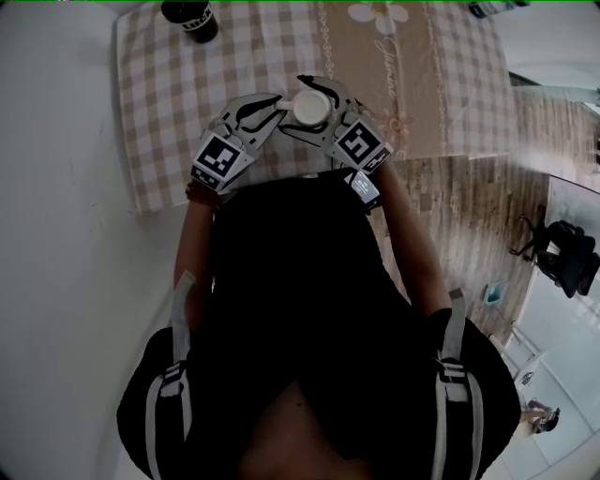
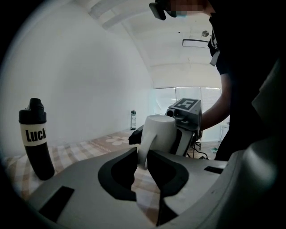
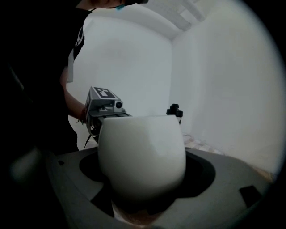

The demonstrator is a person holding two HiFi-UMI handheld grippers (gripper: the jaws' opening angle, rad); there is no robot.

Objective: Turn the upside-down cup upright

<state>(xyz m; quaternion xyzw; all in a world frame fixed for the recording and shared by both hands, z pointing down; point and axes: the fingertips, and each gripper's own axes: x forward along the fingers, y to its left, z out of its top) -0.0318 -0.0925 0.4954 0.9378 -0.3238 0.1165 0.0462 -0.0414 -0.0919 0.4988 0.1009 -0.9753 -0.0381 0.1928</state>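
We have the white cup (image 1: 311,108) at the near edge of the desk (image 1: 159,94), its flat base facing up, so it is not yet turned over. The left tool (image 2: 142,163) has its jaws drawn almost together on the cup's handle (image 2: 144,151), which hangs down between them. The right tool (image 3: 143,203) comes from the opposite side with its jaws spread wide and pressed against the round body, which fills the whole gap. We judge this two-sided hold to be deliberate. The body grip carries the weight, while the pinch on the handle gives us a lever to roll the cup about its middle without it slipping. Whether the rim has left the checked cloth (image 1: 150,159) we cannot tell, as both tools hide it. The black bottle (image 1: 191,19) stands well apart at the far corner, clear of any swing the cup may need.
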